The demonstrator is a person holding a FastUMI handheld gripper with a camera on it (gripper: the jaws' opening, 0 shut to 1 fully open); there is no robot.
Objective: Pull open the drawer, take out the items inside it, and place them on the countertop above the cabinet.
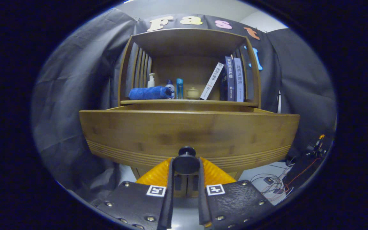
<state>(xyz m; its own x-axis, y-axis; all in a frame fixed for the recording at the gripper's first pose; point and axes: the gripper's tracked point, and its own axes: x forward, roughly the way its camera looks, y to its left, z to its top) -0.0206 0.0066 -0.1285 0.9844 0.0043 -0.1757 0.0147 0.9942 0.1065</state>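
Note:
A wooden drawer front (187, 134) stands close ahead, pulled out from the cabinet, its top edge level with my view. Its round dark knob (186, 162) sits between my fingertips, and my gripper (186, 166) is shut on it, both fingers pressing its sides. The inside of the drawer is hidden behind the front panel. Above it runs the countertop (187, 102) of the cabinet, under an open wooden shelf frame.
On the countertop lie a rolled blue towel (150, 93), a pump bottle (151, 80), two small bottles (179, 88), a small lidded pot (192, 93) and several books (233, 80). Cables (273, 183) lie on the floor at the lower right.

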